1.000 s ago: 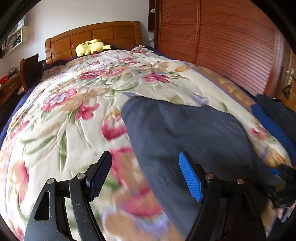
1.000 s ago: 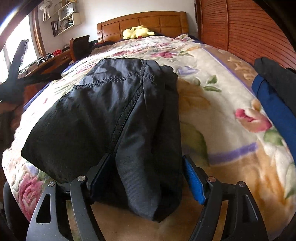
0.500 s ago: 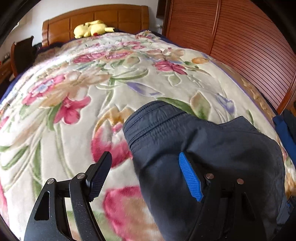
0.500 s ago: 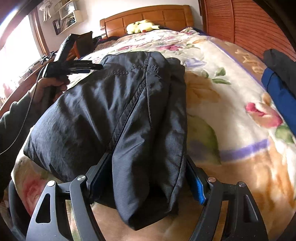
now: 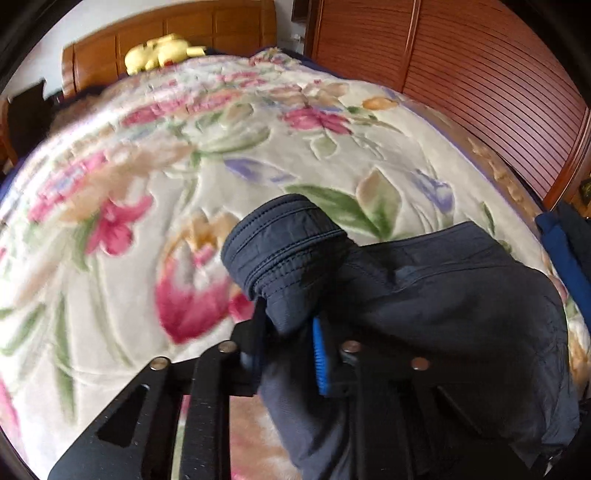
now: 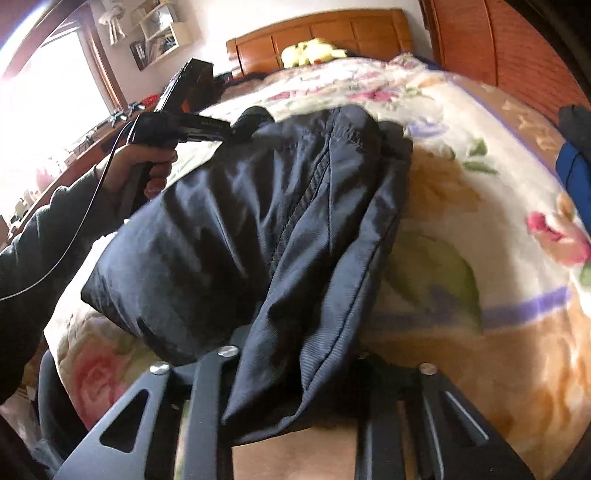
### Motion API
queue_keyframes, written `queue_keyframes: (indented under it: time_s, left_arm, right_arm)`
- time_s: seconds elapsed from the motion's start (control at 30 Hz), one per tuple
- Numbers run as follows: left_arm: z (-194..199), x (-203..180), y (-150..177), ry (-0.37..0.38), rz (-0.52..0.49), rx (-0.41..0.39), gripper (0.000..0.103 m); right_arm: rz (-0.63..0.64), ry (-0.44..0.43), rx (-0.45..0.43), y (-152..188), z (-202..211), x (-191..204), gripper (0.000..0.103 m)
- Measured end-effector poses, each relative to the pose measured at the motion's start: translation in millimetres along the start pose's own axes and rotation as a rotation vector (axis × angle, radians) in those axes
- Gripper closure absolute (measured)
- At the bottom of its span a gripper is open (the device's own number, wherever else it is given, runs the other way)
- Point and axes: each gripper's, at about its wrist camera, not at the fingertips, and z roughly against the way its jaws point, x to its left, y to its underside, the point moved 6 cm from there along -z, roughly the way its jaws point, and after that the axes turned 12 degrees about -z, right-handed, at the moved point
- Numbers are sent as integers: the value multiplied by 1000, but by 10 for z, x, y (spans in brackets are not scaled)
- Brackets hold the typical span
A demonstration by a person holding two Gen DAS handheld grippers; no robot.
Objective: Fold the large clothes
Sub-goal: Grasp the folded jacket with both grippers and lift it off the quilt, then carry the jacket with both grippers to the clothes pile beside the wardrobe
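Note:
A dark navy garment (image 5: 424, 295) lies folded on a floral bedspread (image 5: 184, 155). My left gripper (image 5: 288, 332) is shut on its stitched hem end, which bunches up just past the fingers. In the right wrist view the same garment (image 6: 280, 221) stretches away from me. My right gripper (image 6: 295, 369) is shut on its near end, with cloth draped over the fingers and hiding them. The left gripper (image 6: 236, 133) shows there too, held in a hand, gripping the far left corner of the garment.
A yellow plush toy (image 5: 162, 51) lies by the wooden headboard (image 5: 184, 26). A slatted wooden wardrobe (image 5: 480, 74) runs along the right of the bed. Blue and dark clothes (image 6: 572, 162) are piled at the bed's right edge. A desk stands under the window (image 6: 55, 92) at left.
Both grippers were open around the garment and have closed on it. The left gripper moved in onto the hem end, which now bunches upward.

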Motion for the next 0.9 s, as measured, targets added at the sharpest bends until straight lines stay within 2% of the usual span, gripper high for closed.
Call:
queue_keyframes:
  time_s: [0.37,0.6,0.7,0.9]
  left_arm:
    - [1110,-152,-267,-117,-44,-163,88]
    - [1857,-515,-620,-172,-79,-278,88]
    - [2105,-797,-893,-162,-91,-332,88]
    - [2309,-1615,-1520,-46,-112,-398,88]
  right_arm:
    - [5,-61,-207,-230,442,65,89]
    - [42,-29,-326,-520,1044,-77,90]
    - [75,22,-372,-677,1433,-202,90]
    - [109,188,-457,-1007,2362,-777,90]
